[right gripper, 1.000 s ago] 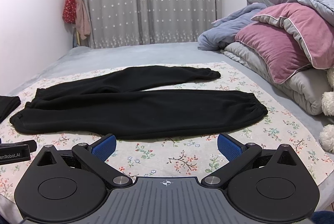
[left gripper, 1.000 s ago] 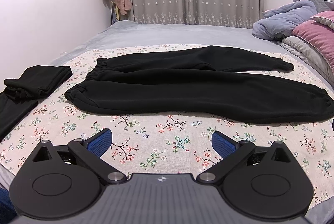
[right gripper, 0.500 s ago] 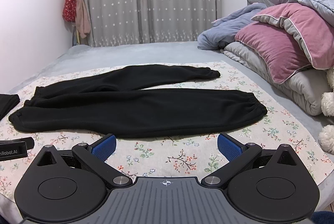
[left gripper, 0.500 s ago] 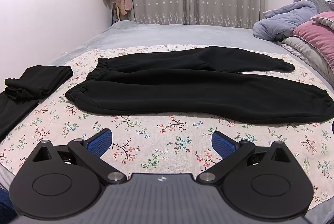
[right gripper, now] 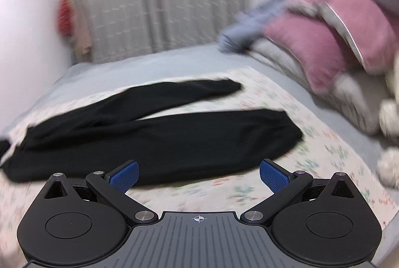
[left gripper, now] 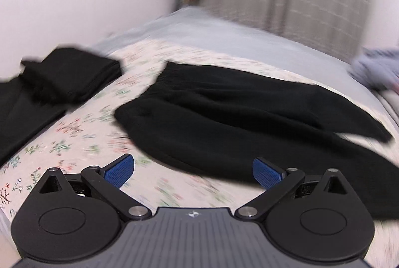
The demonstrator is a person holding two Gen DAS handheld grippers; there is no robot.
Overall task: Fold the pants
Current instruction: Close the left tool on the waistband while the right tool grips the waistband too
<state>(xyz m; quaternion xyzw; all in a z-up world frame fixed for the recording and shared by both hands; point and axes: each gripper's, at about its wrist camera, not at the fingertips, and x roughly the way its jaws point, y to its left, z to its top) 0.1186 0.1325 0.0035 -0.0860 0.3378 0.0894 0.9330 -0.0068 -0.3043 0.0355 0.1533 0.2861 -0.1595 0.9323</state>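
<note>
1. while the pants (left gripper: 249, 118) lie flat and unfolded on the flowered sheet (left gripper: 82, 135), a pinch could catch only one layer.
2. the left gripper (left gripper: 193, 170) and right gripper (right gripper: 198, 172) gape wide, empty, near the closest leg.
3. the folded black clothes (left gripper: 67, 78) beside the waistband could snag.

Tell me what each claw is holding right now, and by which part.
Nothing. The left claw and right claw are both open, short of the black pants.

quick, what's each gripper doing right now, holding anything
Left gripper: open, holding nothing, near the waistband end of the black pants.
Right gripper: open, holding nothing, over the near pant leg.
</note>
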